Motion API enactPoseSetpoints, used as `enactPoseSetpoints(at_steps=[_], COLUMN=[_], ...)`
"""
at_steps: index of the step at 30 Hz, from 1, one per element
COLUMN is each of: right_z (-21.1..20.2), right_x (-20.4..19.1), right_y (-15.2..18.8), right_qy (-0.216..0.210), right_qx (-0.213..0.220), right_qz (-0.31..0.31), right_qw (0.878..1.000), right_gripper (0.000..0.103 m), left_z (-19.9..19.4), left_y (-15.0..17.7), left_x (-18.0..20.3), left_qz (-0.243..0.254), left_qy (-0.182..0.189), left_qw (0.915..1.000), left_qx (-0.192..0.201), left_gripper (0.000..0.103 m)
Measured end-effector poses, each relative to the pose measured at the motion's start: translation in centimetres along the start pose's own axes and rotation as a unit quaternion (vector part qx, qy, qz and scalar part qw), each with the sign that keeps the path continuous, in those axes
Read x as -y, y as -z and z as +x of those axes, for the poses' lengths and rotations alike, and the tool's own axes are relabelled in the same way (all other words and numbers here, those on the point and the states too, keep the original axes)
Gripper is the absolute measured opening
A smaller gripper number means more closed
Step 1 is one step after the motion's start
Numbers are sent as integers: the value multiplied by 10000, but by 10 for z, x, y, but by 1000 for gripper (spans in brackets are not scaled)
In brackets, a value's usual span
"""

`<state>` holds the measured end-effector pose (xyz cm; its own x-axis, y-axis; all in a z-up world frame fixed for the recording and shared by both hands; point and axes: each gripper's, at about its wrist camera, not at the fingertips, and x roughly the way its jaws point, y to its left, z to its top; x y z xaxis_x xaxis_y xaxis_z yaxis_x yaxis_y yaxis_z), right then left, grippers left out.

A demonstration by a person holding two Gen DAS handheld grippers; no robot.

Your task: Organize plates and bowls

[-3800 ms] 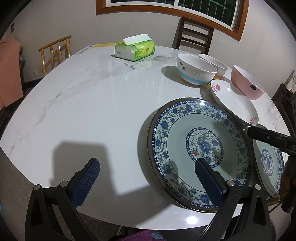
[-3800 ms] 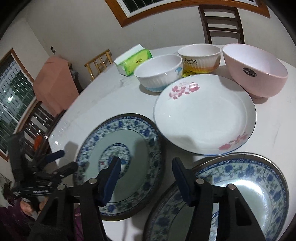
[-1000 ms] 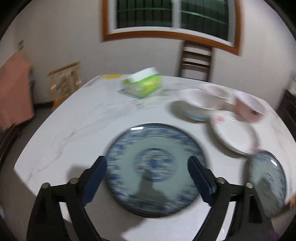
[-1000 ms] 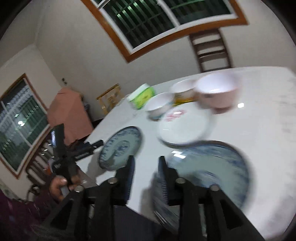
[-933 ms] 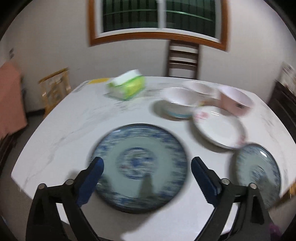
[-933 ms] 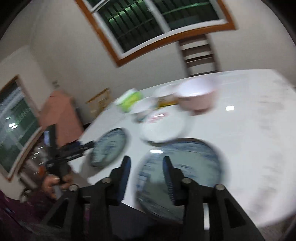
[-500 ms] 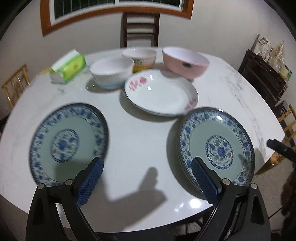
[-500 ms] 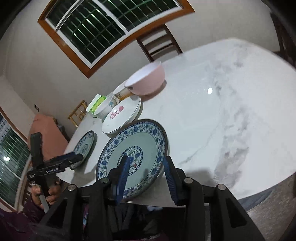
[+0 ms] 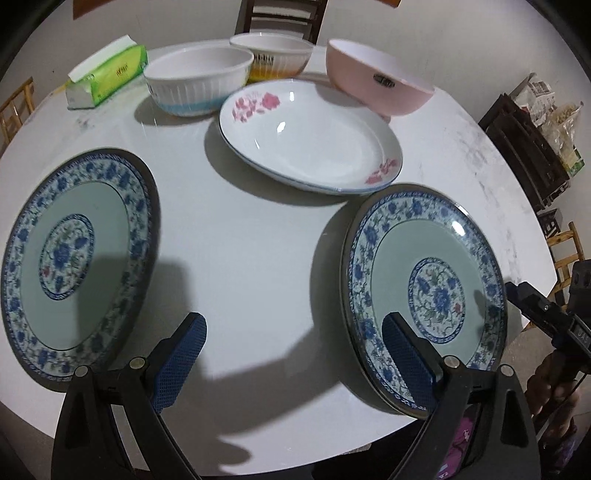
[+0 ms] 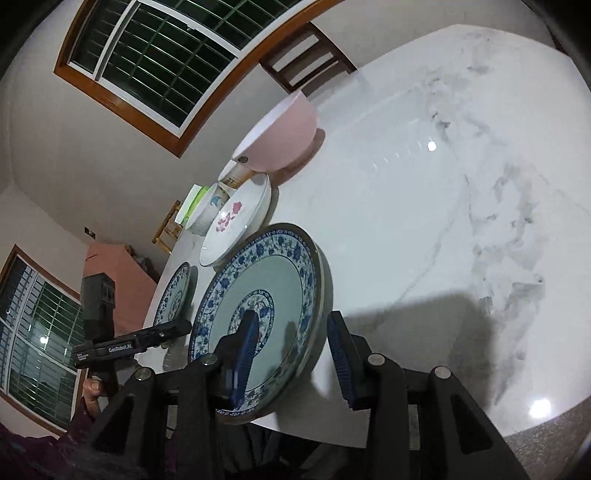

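Left gripper (image 10: pixel 162 334): side lettering "GenRoboAI". Yellow-banded bowl (image 9: pixel 271 59), pink bowl label (image 9: pixel 383 79): print illegible (too blurred).

— How were the dishes laid out around the flowered plate (image 9: pixel 314 144)?

— It was set near the middle of the table (image 9: pixel 251 266). Three bowls were ranged just behind it: the ribbed bowl (image 9: pixel 199 86) to the rear left, the lettered bowl (image 9: pixel 273 61) directly behind, the plain bowl (image 9: pixel 376 83) to the rear right. The tissue pack (image 9: pixel 109 72) was placed further left, beyond the ribbed bowl.

— And nearer than that plate?

— Two patterned plates were found at the near table edge: the left patterned plate (image 9: pixel 74 258) in front and to its left, the right patterned plate (image 9: pixel 424 291) in front and to its right, almost touching it. A chair (image 9: pixel 280 16) was stood behind the bowls.
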<state>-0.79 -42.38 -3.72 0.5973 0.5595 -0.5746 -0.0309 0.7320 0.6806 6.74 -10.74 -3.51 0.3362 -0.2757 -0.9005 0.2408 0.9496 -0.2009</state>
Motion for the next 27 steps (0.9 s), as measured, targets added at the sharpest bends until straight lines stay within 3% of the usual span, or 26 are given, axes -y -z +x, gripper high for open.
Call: enactPoseSetpoints(at_steps=[14,16,18,20,23,27], right_z=[33,33,36,38,39,39], right_x=[-7,-10,-10,-8,-7,-5], right_y=[-2,0,-1,0,2,3], right_qy=[-153,-80,-7,7,27,42], right_qx=[-268,-259,-294,-303,-311,-293], right_qz=[-67,-148,-147,-91,-49,-32], right_qw=[9995,9995,9995,9995,9995,9996], right_gripper=[39,35,22,13,11,11], left_z=[11,12,12,12,13,12], left_y=[-2,-2,-4,-4,-7,-8], left_x=[15,19,31,38,40,28], left_qz=[191,331,634,719,660,444], left_qy=[-134,-158,-13,255,94,406], left_qw=[9997,9993,9979,9971,9977,9981], left_qx=[14,61,96,17,72,94], left_gripper=[92,83,47,26,25,20])
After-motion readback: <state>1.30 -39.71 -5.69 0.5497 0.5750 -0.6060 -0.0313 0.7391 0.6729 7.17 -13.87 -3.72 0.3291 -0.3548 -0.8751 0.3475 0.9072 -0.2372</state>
